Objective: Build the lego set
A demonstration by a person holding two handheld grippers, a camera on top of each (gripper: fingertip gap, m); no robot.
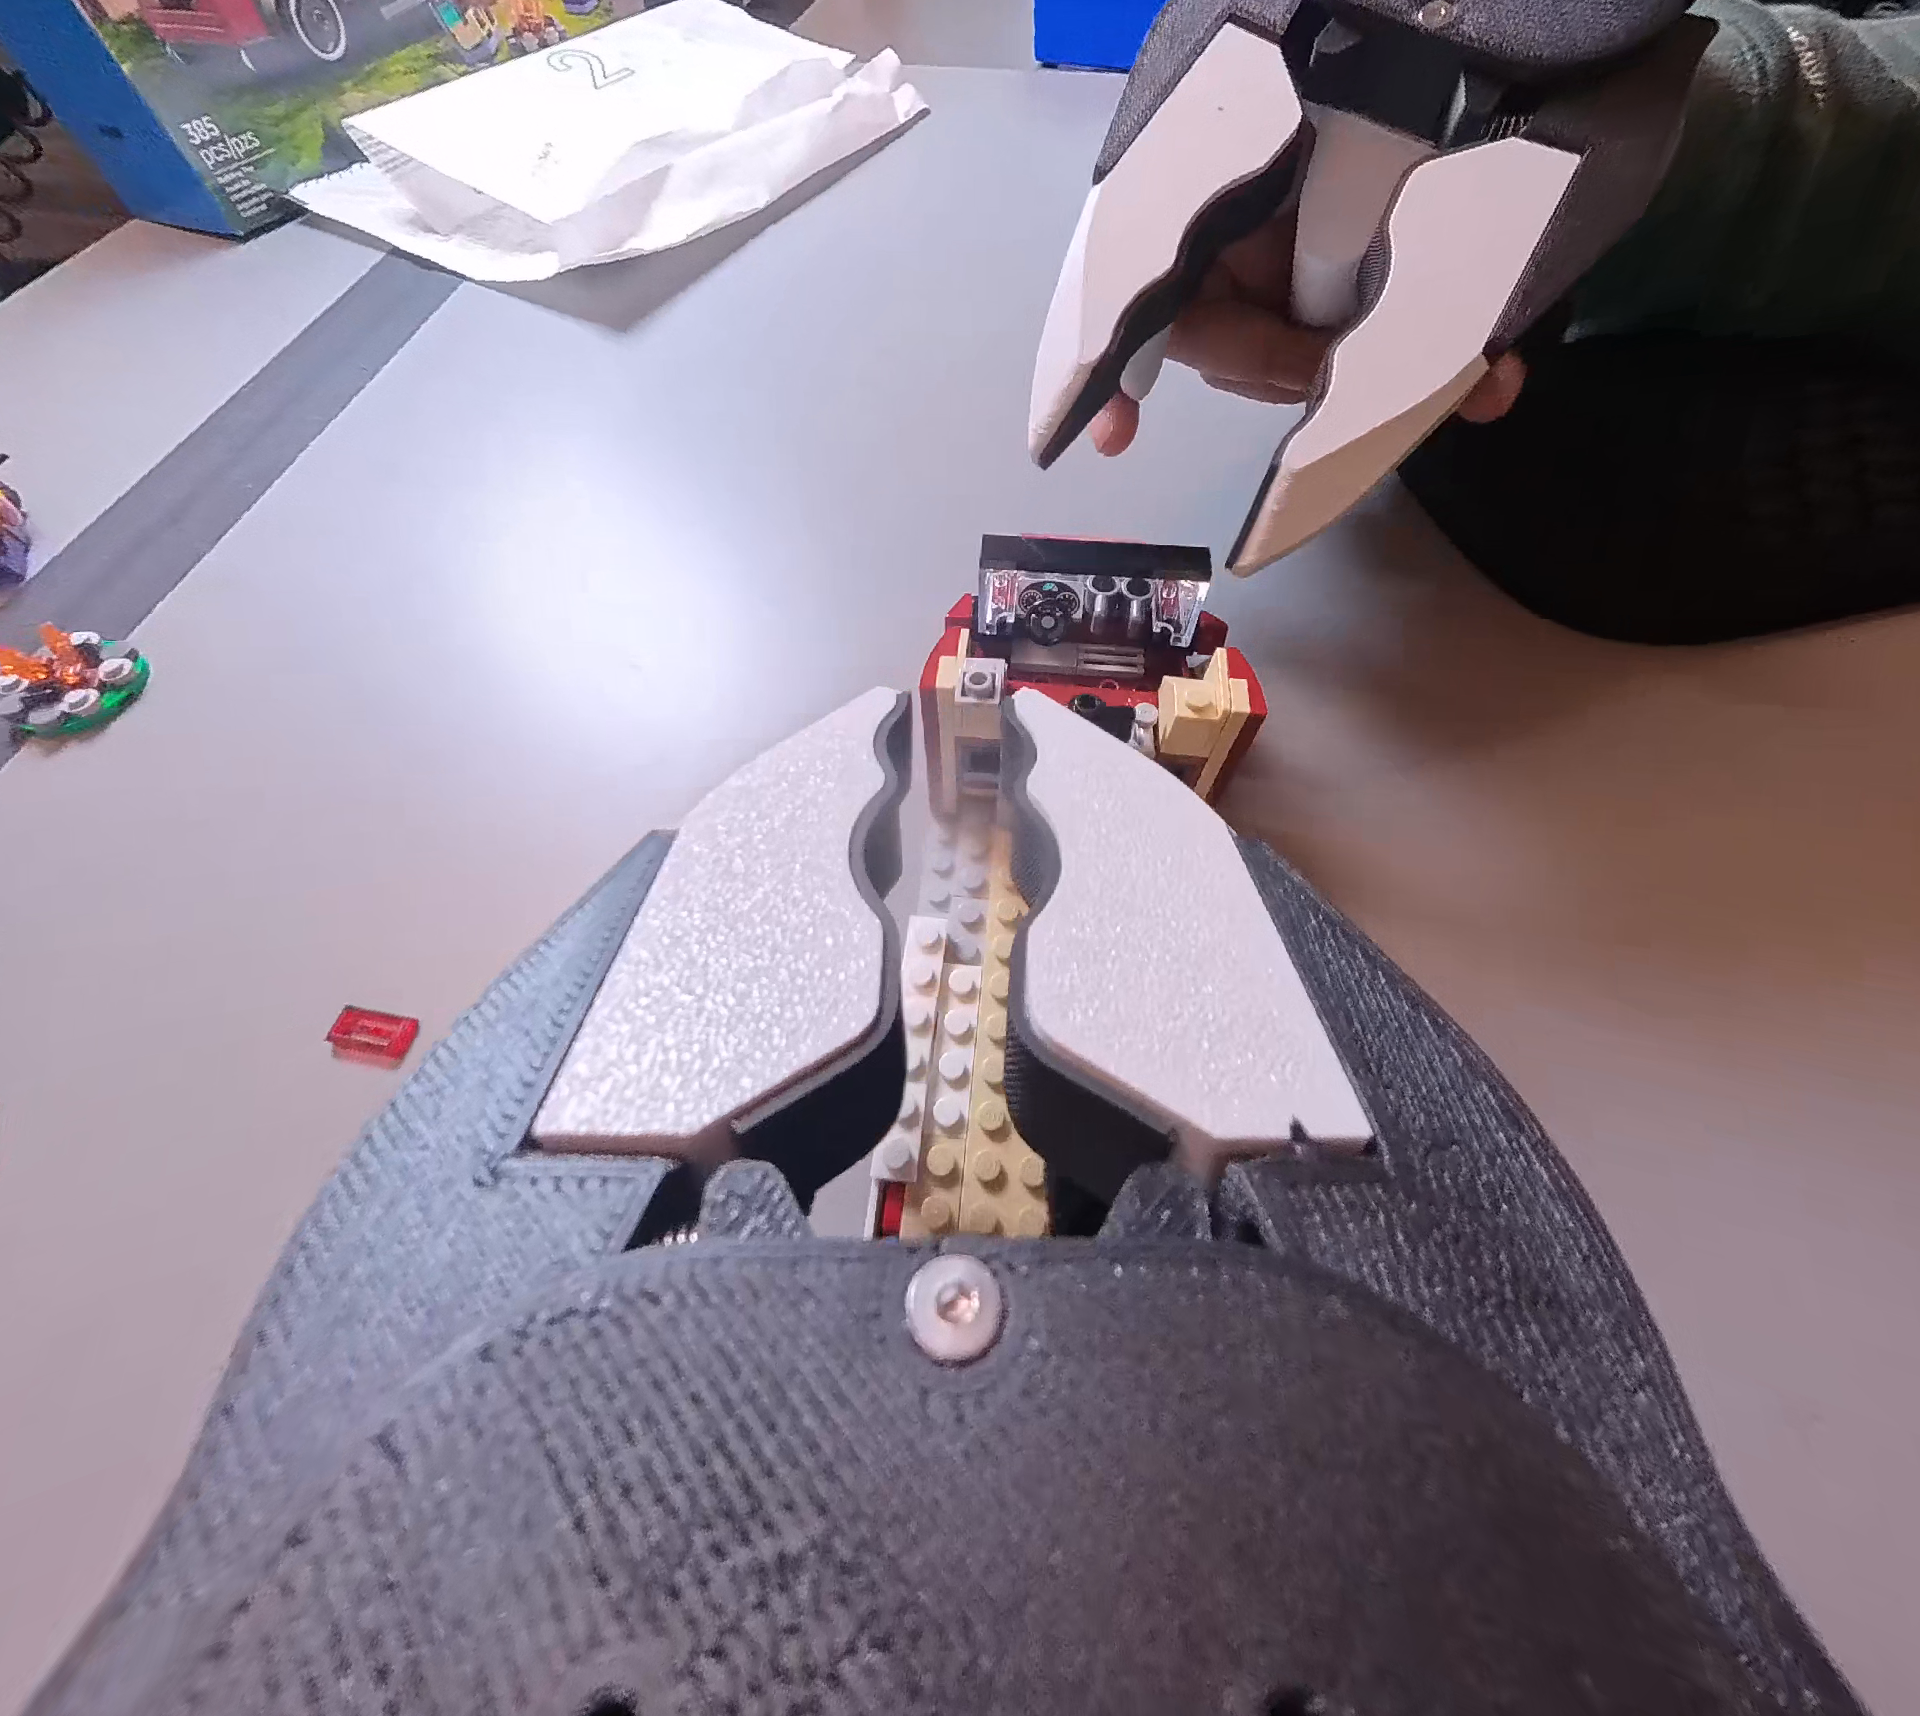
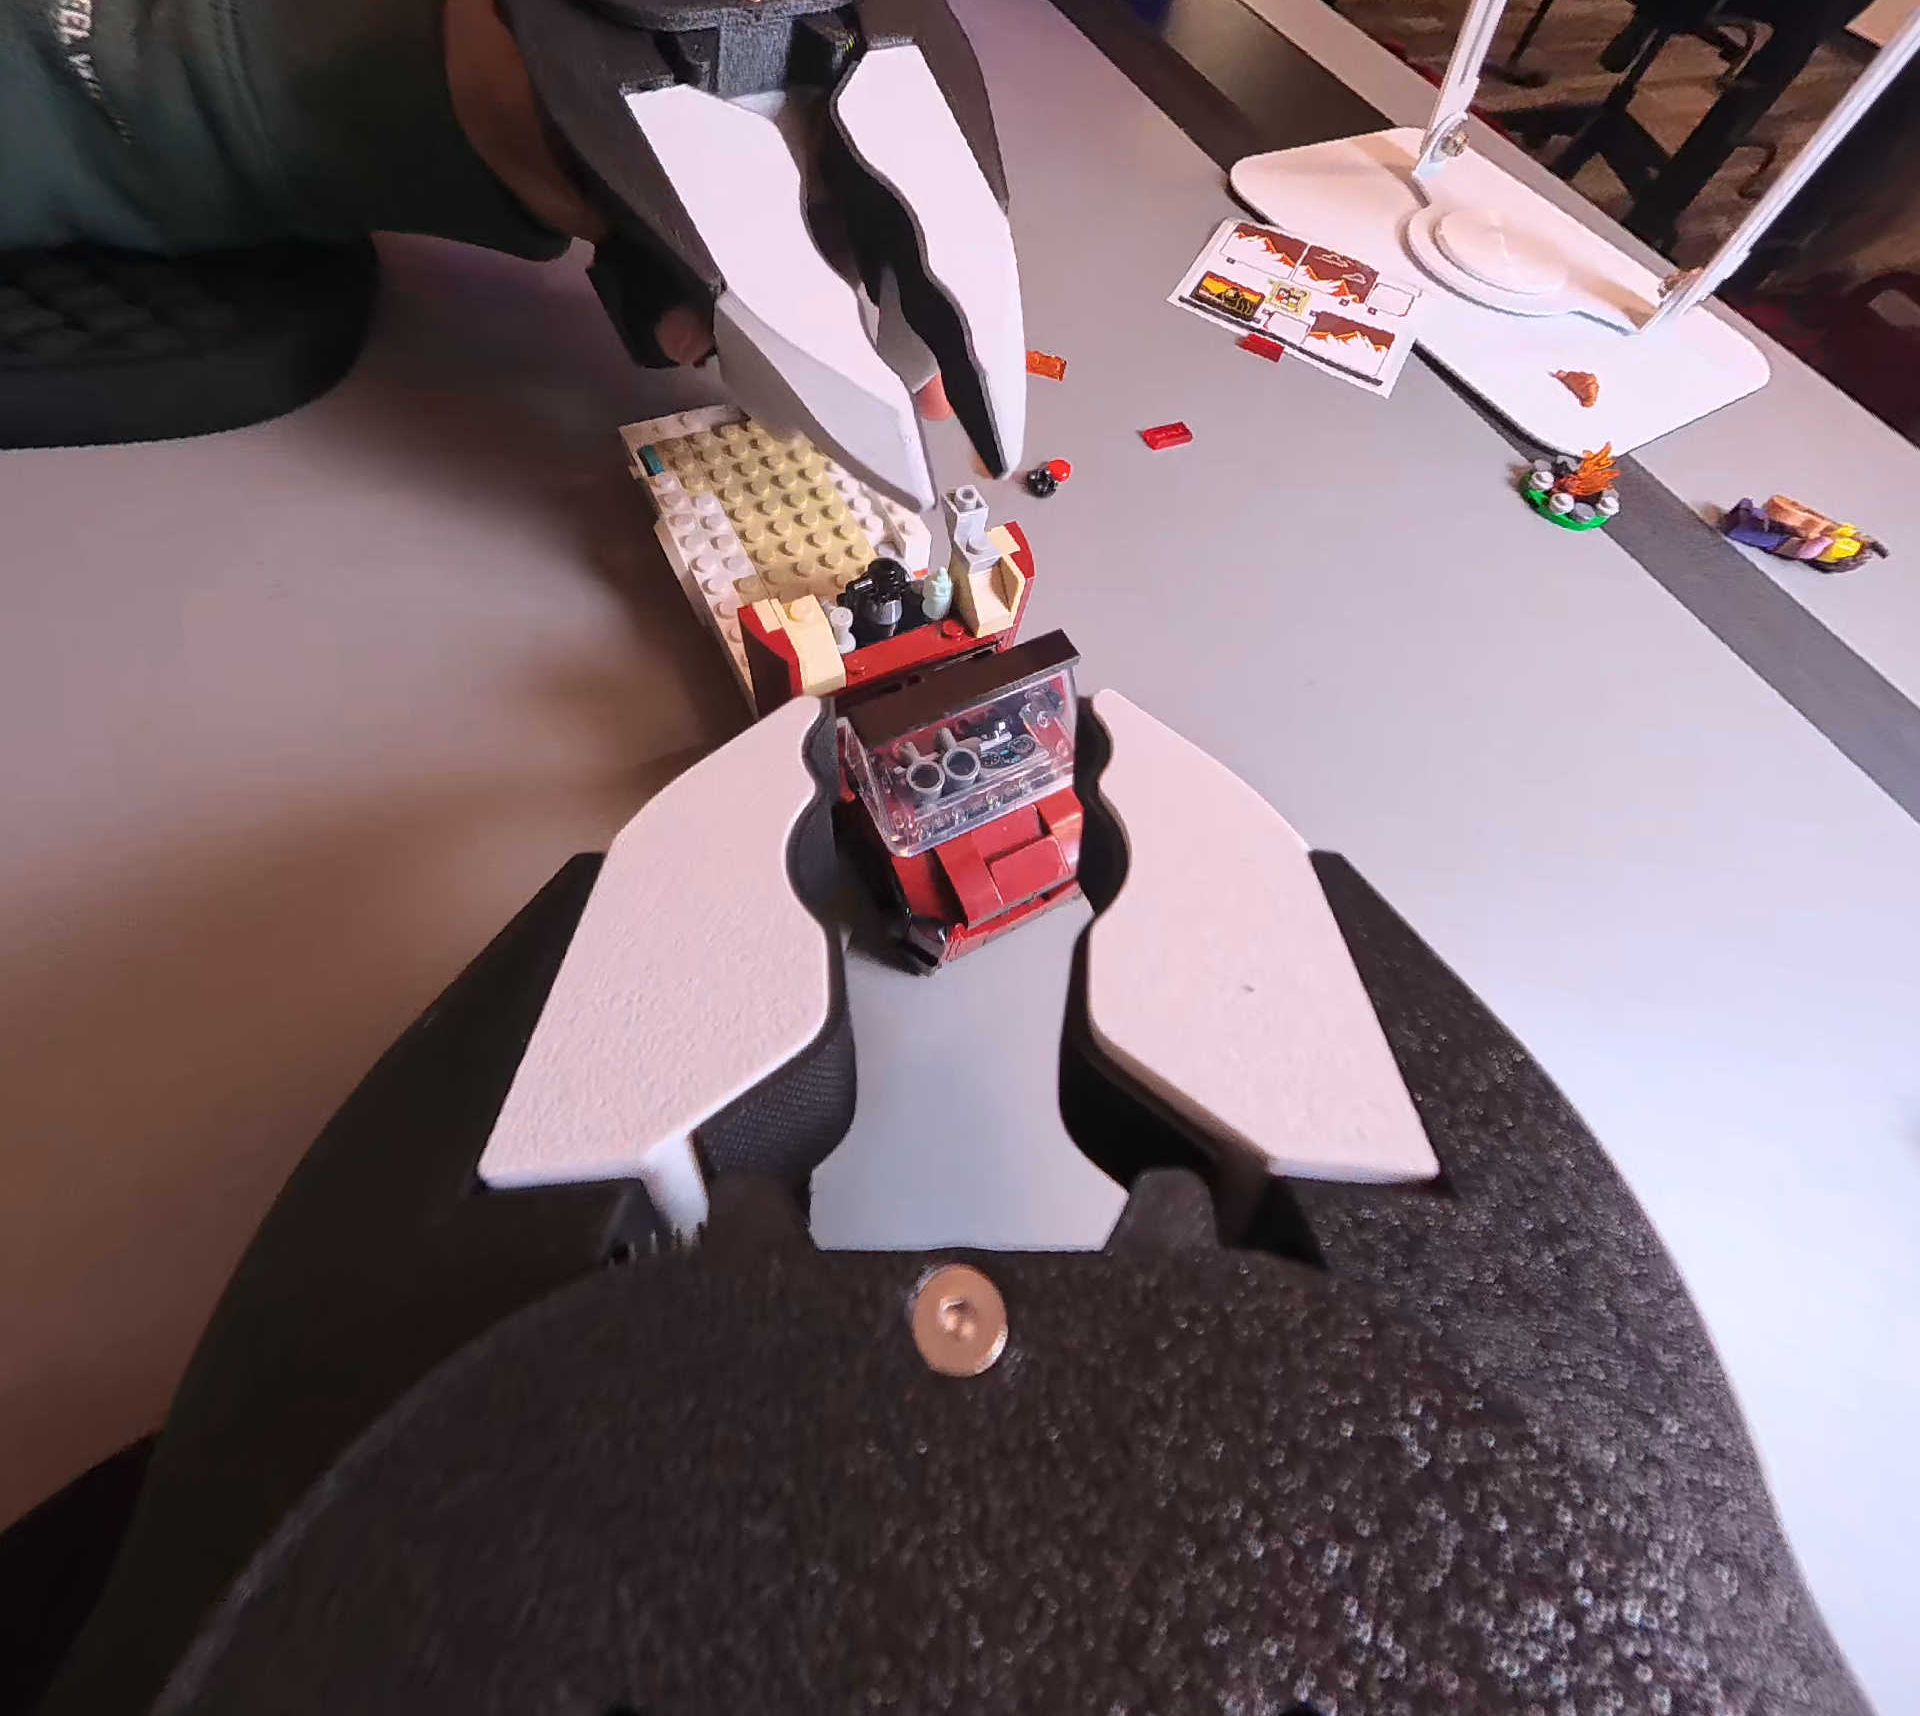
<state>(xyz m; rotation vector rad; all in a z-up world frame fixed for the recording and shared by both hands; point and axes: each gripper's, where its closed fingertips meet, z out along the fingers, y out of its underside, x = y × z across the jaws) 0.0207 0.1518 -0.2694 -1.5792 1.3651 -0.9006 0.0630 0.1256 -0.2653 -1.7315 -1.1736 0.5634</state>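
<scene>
The left wrist view looks close and steeply down along the tan studded bed of the half-built dark-red brick camper (image 1: pixel 1081 710). The right wrist view faces it from the opposite end, low over the windscreen — perhaps slightly farther back. Both share the camper (image 2: pixel 914 731) and the grey matte tabletop (image 1: pixel 520 627) — each shows the other's gripper.

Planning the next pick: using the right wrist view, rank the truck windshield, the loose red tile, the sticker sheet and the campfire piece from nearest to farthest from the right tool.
1. Truck windshield, between the right tool's tips.
2. Red tile, ahead, slightly right.
3. Campfire piece and sticker sheet, both farther right; too close to call.
</scene>
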